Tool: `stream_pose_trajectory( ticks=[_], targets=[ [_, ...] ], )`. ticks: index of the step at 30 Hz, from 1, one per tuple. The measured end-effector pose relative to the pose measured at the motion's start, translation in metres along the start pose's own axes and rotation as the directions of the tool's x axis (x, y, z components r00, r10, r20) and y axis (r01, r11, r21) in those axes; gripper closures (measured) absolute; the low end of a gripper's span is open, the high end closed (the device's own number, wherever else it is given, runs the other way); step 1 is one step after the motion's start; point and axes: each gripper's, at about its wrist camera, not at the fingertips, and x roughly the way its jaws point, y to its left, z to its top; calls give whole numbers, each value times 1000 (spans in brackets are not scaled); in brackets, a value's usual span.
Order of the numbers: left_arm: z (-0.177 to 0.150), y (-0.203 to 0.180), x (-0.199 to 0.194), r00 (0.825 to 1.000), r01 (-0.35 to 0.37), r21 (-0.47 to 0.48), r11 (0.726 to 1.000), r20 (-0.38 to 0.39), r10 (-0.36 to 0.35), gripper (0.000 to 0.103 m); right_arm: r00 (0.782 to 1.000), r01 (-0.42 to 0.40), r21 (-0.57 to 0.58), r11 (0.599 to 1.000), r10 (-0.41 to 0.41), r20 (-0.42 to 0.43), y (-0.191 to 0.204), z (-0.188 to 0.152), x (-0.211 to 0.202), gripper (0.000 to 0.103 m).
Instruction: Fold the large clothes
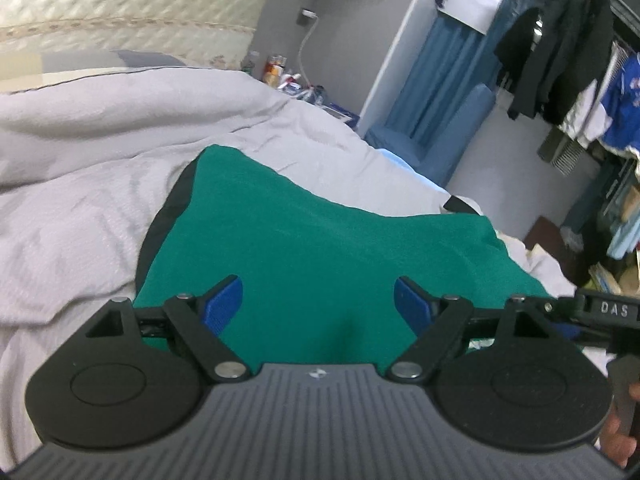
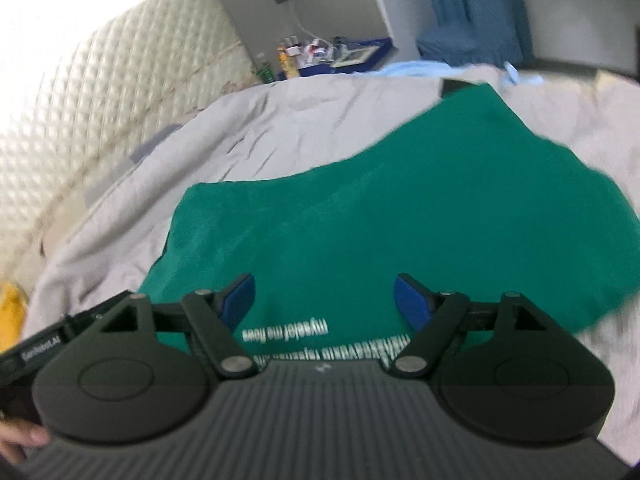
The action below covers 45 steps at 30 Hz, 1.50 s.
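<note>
A green garment with a dark edge lies spread on a grey bedcover. My left gripper is open, its blue pads wide apart above the garment's near part, holding nothing. In the right wrist view the same green garment shows white printed lettering near its close edge. My right gripper is open above that lettering and holds nothing. The right gripper's black body shows at the right edge of the left wrist view.
A quilted headboard stands behind the bed. A cluttered bedside table sits at the bed's far side. Blue curtains and a rack of hanging clothes are to the right.
</note>
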Motion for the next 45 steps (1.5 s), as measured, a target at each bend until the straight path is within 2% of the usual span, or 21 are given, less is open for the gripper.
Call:
stream_pose_trajectory(
  ticks=[3,7,10,13,15,17,19,20,21,23,25,28,30,34,37,40,42,43,45],
  targets=[
    [-12,3,-18,1000,-16,-83,996,10,17,17,999,33,127,991,-33,1,-19,-8,-9,2],
    [-27,18,-25,998,10,-225,974,-52,-22,17,999,31,306,951,-32,-2,-46,-12,-13,0],
    [-36,41,-25,993,40,-391,920,-84,-79,17,999,-27,449,893,34,-6,-64,-17,-9,0],
    [-44,66,-18,986,52,-539,841,-103,-127,16,997,-44,603,796,77,-28,-87,-27,3,0],
    [-48,78,-11,983,31,-596,803,-126,-132,15,997,-14,688,725,63,-46,-103,-35,11,0],
    [-53,89,-4,980,27,-643,766,-135,-148,14,996,-25,783,622,86,-37,-119,-45,20,0],
    [-58,97,6,971,49,-698,714,-133,-196,14,992,-61,855,516,124,-5,-131,-52,28,0],
    [-60,101,11,967,65,-727,684,-124,-224,13,991,-75,869,490,132,11,-133,-54,31,0],
    [-59,104,19,962,69,-745,663,-125,-241,13,991,-80,873,481,134,17,-133,-53,34,0],
    [-60,107,31,955,54,-764,643,-148,-256,11,992,-71,867,493,127,10,-131,-49,39,0],
    [-62,108,44,944,41,-770,636,-178,-276,8,992,-65,860,506,125,2,-127,-46,43,0],
    [-60,108,48,940,56,-773,632,-172,-294,8,992,-67,861,504,129,2,-126,-44,46,0],
    [-57,109,46,942,78,-780,621,-146,-302,8,989,-91,858,505,144,20,-127,-40,43,0],
    [-46,109,37,938,185,-769,611,-47,-344,8,980,-155,832,532,191,61,-129,-36,30,0],
    [-39,108,27,920,290,-745,601,44,-390,8,964,-231,806,544,242,113,-127,-32,19,0],
    [-36,106,21,904,354,-731,583,109,-412,8,933,-340,771,539,293,207,-128,-28,8,0],
    [-38,107,23,906,348,-742,573,108,-410,8,917,-386,749,539,313,248,-128,-25,4,0],
    [-41,109,25,912,325,-757,566,92,-400,8,915,-392,748,535,315,253,-129,-26,4,0],
    [-49,114,32,919,280,-801,529,66,-388,8,926,-361,774,520,298,232,-132,-31,8,0]
  ],
)
